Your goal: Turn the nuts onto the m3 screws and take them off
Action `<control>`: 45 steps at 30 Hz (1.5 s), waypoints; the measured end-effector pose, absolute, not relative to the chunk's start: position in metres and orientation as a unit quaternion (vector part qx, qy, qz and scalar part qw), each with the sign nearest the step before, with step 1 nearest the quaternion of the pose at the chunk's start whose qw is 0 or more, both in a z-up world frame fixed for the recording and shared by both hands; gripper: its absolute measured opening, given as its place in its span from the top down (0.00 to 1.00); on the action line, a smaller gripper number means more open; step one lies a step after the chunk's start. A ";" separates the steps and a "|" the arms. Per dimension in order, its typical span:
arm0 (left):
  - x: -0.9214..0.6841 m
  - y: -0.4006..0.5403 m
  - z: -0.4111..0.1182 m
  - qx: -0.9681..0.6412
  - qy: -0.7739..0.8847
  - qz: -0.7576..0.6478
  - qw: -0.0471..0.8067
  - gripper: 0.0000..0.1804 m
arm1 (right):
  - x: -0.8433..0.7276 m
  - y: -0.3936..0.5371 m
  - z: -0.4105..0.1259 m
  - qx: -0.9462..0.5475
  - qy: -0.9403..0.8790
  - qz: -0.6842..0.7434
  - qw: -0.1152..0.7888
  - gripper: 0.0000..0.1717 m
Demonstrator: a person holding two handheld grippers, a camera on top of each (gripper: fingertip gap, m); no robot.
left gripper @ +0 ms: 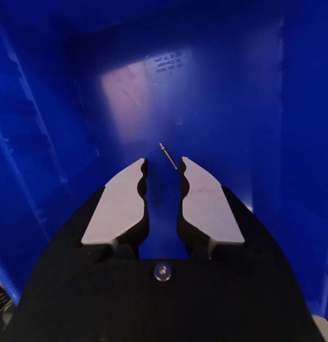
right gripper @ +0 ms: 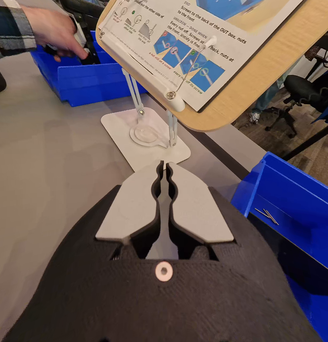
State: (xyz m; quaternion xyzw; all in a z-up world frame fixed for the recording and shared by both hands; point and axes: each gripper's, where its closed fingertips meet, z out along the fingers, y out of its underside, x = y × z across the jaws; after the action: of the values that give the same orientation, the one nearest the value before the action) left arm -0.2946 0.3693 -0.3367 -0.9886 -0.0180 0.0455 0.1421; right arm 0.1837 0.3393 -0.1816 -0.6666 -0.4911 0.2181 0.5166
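A small metal pin (left gripper: pixel 167 156) lies on the floor of a blue bin (left gripper: pixel 233 111). It is thin and pale, with a little collar near its far end, and it lies slanted, its near end just beside the right fingertip (left gripper: pixel 185 162) of my left tool (left gripper: pixel 163 161). The fingers of this tool stand apart and nothing is pressed between them; the pin is not gripped. The bin walls rise all around the tool, and a pale reflection lies on the bin floor farther ahead.

My right tool (right gripper: pixel 164 164) is above the grey worktop (right gripper: pixel 48 166). Its fingers are almost together, only a narrow slit is between the tips, and I see nothing between them. Just ahead of it stands the white base plate (right gripper: pixel 122 125) of a stand that carries a wooden board (right gripper: pixel 242 83) with a printed sheet (right gripper: pixel 178 46). To the right is another blue bin (right gripper: pixel 289 194) with a few thin metal pins (right gripper: pixel 266 216) inside. Far left, more blue bins (right gripper: pixel 89 81) stand on the worktop, and a hand (right gripper: pixel 54 33) in a plaid sleeve reaches into one.
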 end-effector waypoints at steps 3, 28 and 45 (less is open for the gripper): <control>-0.296 0.373 -0.341 -0.989 -0.034 0.035 0.142 0.87 | 0.183 0.338 -0.181 -0.663 -0.493 0.223 0.517 0.99; -0.127 0.287 -0.159 -0.805 0.140 -0.204 0.540 0.99 | 0.106 0.260 -0.144 -0.562 -0.516 0.429 0.484 0.96; 0.063 0.224 -0.139 -0.597 0.296 -0.413 0.620 0.99 | 0.050 0.223 -0.129 -0.466 -0.471 0.622 0.418 0.91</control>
State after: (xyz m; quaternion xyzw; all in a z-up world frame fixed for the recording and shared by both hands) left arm 0.0631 0.2237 -0.1393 -0.5974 0.2961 -0.4135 0.6200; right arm 0.0495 0.2226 -0.1286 -0.4655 -0.4713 0.6217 0.4179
